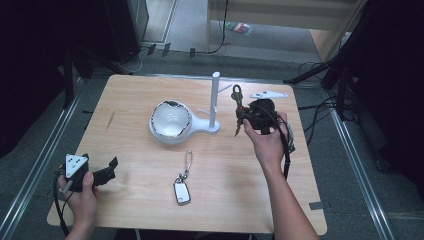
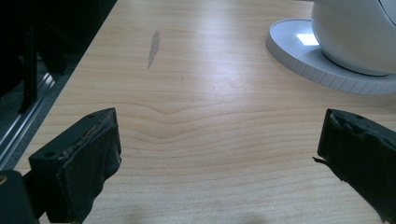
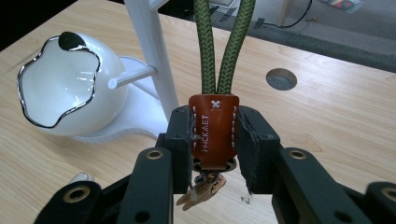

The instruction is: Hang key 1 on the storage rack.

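High view: right gripper point(image 1: 248, 116) held up over the table point(image 1: 125, 100) just right of the white stand point(image 1: 215, 97), clamped on a keychain point(image 1: 237, 95) whose green cord loop sticks up beside the stand's post. Right gripper view: jaws closed on the keychain's brown leather tab point(image 3: 214, 133), pads pressing it from both sides, green cord point(image 3: 224, 46) rising in two strands out the top, small metal bits hanging under the tab. Stand's post and one short side peg sit close behind and left of the cord; cord not touching the peg. White bowl point(image 1: 171, 121) with wavy silver rim sits on the stand's round base, left of the post. Left gripper point(image 1: 102, 172) rests low at the near left corner of the table, jaws wide apart, nothing between them; left gripper view shows bare wood between the pads and the bowl's base far right. Second keychain with a white tag point(image 1: 182, 190) lies flat on the table near the front middle, well apart from both grippers. Small white bracket point(image 1: 268, 94) lies at the far edge, behind the right gripper.
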`<state>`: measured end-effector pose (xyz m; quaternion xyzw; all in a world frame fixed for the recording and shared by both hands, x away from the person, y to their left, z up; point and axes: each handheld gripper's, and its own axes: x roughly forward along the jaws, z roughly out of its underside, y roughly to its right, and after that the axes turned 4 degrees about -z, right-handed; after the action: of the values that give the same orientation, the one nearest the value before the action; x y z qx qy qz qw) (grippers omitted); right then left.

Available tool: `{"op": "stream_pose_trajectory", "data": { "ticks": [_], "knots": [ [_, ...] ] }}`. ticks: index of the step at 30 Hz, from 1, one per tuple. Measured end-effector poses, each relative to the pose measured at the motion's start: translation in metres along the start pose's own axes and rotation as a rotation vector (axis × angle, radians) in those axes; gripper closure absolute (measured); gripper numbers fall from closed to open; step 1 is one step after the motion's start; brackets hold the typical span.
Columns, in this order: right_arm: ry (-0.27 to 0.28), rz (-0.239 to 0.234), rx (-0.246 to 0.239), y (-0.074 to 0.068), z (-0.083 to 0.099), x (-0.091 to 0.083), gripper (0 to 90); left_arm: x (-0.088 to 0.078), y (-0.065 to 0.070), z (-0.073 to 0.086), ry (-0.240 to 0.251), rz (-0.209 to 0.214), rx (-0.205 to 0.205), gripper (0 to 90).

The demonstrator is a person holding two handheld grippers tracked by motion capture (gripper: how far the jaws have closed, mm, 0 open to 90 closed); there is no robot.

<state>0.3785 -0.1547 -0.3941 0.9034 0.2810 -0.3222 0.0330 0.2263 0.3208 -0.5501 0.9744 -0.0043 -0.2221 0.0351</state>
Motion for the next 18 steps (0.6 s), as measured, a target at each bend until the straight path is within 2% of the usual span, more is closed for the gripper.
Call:
{"op": "stream_pose_trajectory", "data": {
  "ticks": [8,18],
  "knots": [
    [0.006,-0.018,0.013,0.0,-0.005,0.006,68.5,0.0,0.0,0.0,0.006,0.001,-0.002,0.0],
    [0.029,-0.061,0.063,0.004,-0.011,0.009,68.5,0.0,0.0,0.0,0.001,0.001,-0.001,0.0]
  ]
}}
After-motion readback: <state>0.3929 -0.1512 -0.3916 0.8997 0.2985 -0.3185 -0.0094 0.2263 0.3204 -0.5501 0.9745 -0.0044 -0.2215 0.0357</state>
